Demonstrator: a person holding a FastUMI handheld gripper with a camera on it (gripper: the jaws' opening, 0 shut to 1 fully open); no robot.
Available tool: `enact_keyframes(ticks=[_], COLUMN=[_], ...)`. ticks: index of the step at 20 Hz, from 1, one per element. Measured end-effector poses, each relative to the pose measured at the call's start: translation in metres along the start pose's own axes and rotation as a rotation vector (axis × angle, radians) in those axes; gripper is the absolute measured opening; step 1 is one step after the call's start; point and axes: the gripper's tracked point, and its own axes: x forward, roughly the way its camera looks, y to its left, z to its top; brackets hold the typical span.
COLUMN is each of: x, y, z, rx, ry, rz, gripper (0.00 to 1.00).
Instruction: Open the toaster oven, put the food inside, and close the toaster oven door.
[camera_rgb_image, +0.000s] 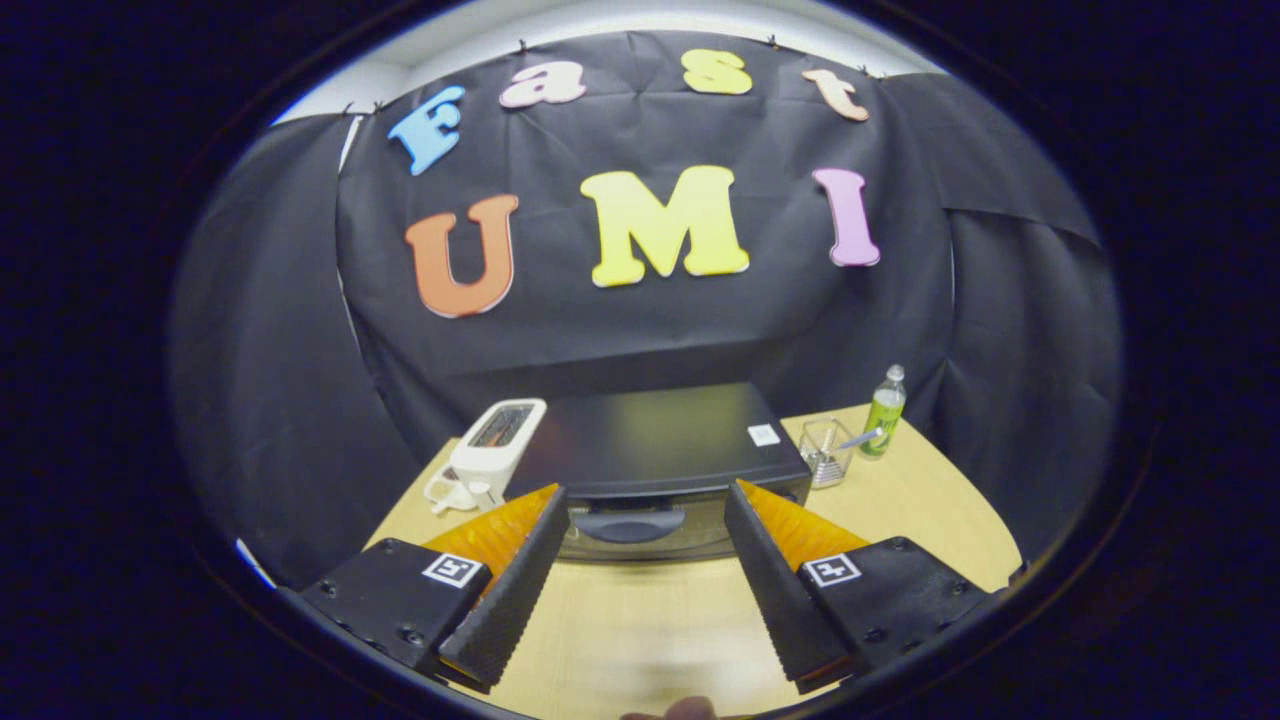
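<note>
Spread wide and holding nothing, the tool (645, 535) hovers over the surface (640, 620), its fingers flanking the black toaster oven (655, 450) just ahead. Its door looks stiff and hinged, so the handle (628, 522) between the fingertips seems the place to grip; the glass probably wants gentle pulling.

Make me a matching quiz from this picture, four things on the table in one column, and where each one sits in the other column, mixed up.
Things:
1. toaster oven
2. white toaster
3. green bottle
4. wire basket

Places:
A. far right, beyond the wire basket
B. just ahead of the open tool, door handle between its fingers
C. left of the toaster oven
D. between the toaster oven and the green bottle

Pairs: 1-B, 2-C, 3-A, 4-D
</note>
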Motion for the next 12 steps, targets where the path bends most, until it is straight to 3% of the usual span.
enact_keyframes(ticks=[5, 12], x=[-0.062, -0.133], y=[0.002, 0.017], z=[0.059, 0.074], rx=[-0.056, -0.057], ry=[-0.121, -0.172], rz=[-0.009, 0.010], gripper=[1.00, 1.00])
